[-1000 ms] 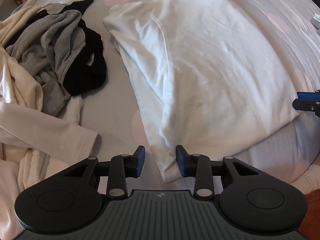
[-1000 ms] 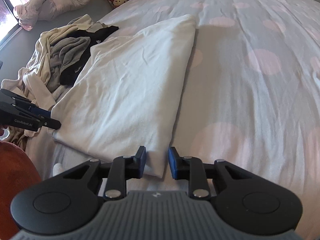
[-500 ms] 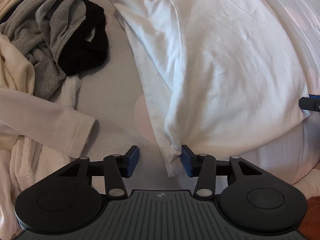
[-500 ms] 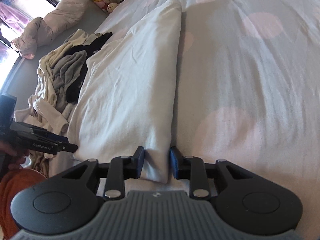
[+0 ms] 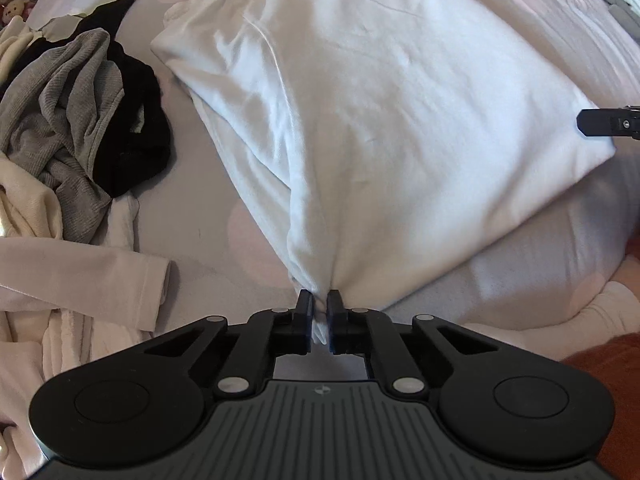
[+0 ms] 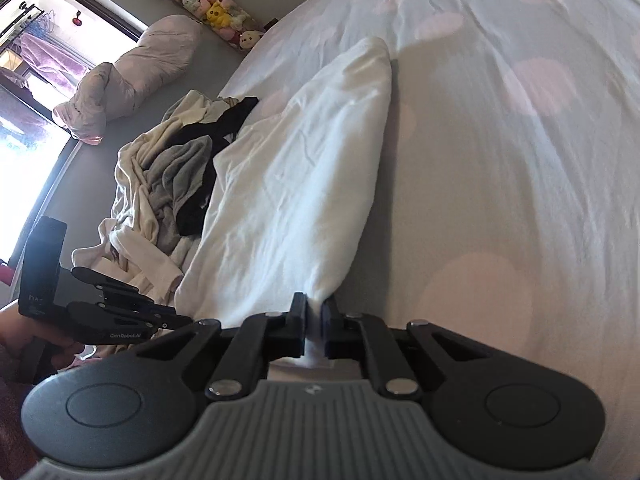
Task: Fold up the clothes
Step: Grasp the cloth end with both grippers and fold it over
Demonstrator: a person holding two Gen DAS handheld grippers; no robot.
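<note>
2 grippers hold the white garment (image 5: 400, 120) at its near edge, 1 at each corner. The left gripper (image 5: 319, 320) has just been closing, and its jaws are now nearly together with a bunched corner of white cloth pinched between them. The right gripper (image 6: 315, 326) has also just been closing, and it pinches the other near corner in the same way. I think the corners are taken like this so that the near edge can be carried over toward the far edge for the next fold; 1 hold at each corner keeps the edge straight.

The garment lies on the bed (image 6: 500, 160), which has a pale sheet with pink spots. It looks already folded at least 1 time, because a thick doubled edge runs along its right side in the right wrist view. To its left is a pile of clothes (image 5: 72, 120) not yet folded: grey, black and cream pieces, close beside the white garment but not on it.

What kind of garment it is I cannot tell, since no sleeve or collar shows clearly. How many layers each gripper has caught is hidden between the jaws. In the left wrist view only the tip of the right gripper is visible at the frame edge. Some folded items at the upper right corner there are cut off.
</note>
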